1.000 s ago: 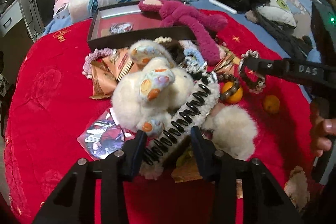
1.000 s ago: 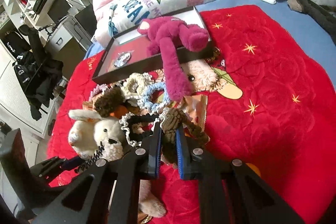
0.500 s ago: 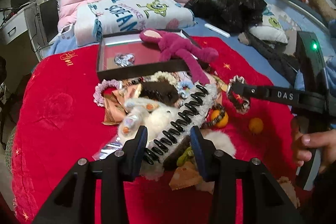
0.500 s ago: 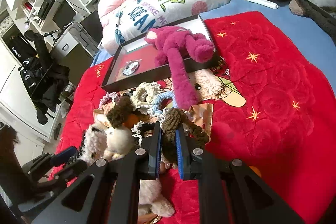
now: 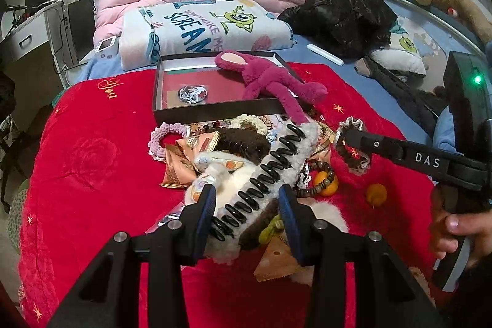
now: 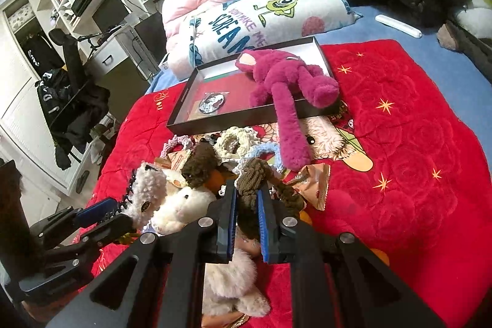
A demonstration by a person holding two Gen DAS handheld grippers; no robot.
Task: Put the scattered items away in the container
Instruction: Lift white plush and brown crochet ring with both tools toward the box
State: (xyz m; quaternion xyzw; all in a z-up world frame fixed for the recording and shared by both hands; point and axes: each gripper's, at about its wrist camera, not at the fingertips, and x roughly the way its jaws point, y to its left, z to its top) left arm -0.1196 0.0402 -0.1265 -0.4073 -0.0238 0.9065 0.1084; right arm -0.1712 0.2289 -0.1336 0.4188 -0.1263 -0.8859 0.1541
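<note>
The left hand-held gripper [image 5: 246,202] is clamped on a fluffy grey hair claw with black teeth [image 5: 270,168], the right hand-held gripper [image 6: 247,199] is closed on an olive knotted scrunchie [image 6: 255,174], both above the pile on the red blanket [image 6: 399,143], with the dark open box [image 6: 233,119] farther back holding a magenta plush [image 6: 286,82].

Behind the left gripper [image 5: 246,205] – white plush [image 5: 236,180] mostly covered by the furry hair claw [image 5: 270,165]. Beyond the right gripper [image 6: 247,205] – round badge [image 6: 212,103] in the box, print too small to read.
</note>
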